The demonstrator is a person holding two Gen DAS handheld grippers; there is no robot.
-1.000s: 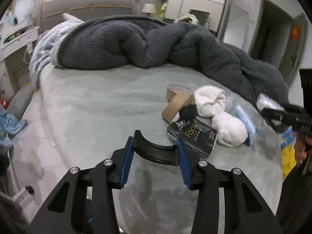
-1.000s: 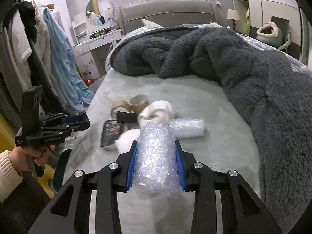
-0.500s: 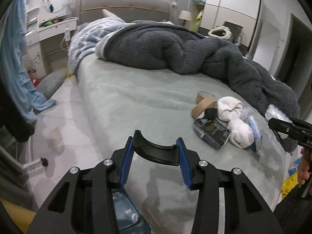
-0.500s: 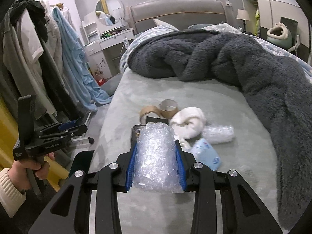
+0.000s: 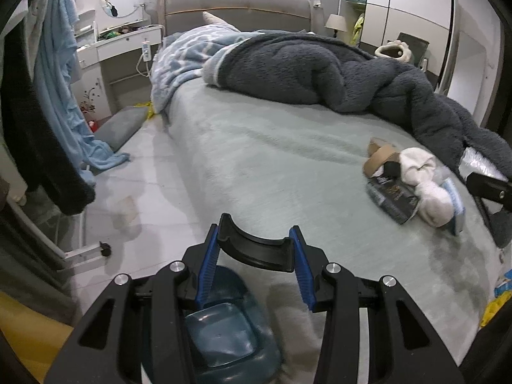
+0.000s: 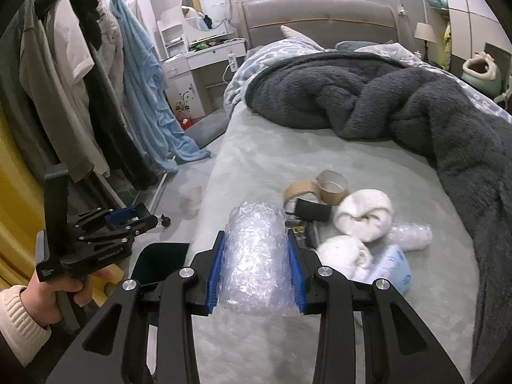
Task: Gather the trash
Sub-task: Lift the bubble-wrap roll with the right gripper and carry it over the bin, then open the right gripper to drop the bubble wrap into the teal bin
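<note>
While both of my hand-held grippers hang over the near end of the wide bed with its pale grey-green fleece cover (image 5: 265, 147), the largest item on it is the rumpled dark grey plush blanket (image 6: 368, 96), which lies heaped across the far half and runs down the right side. Beside the bed's left edge, on the floor below my left gripper, stands a dark blue plastic waste bin (image 5: 224, 329) with its mouth open upward. My right gripper (image 6: 256, 249) is clamped on a clear roll of bubble wrap (image 6: 256, 252), whose sides press against both blue pads, and it holds the roll above the bed's near left corner. My left gripper (image 5: 256, 249) grips a curved black plastic piece (image 5: 256, 246) that spans the gap between its blue pads, directly over the bin. The remaining trash sits in one cluster on the cover, near the blanket: two rolled white socks (image 6: 364, 214), a second, smaller bubble-wrap bundle (image 6: 412, 233), a light blue tissue packet (image 6: 393, 265), a flat black printed pouch (image 5: 393, 198), a brown cardboard tape core (image 6: 332, 185) and a short black tube (image 6: 312, 209), all touching or overlapping.
</note>
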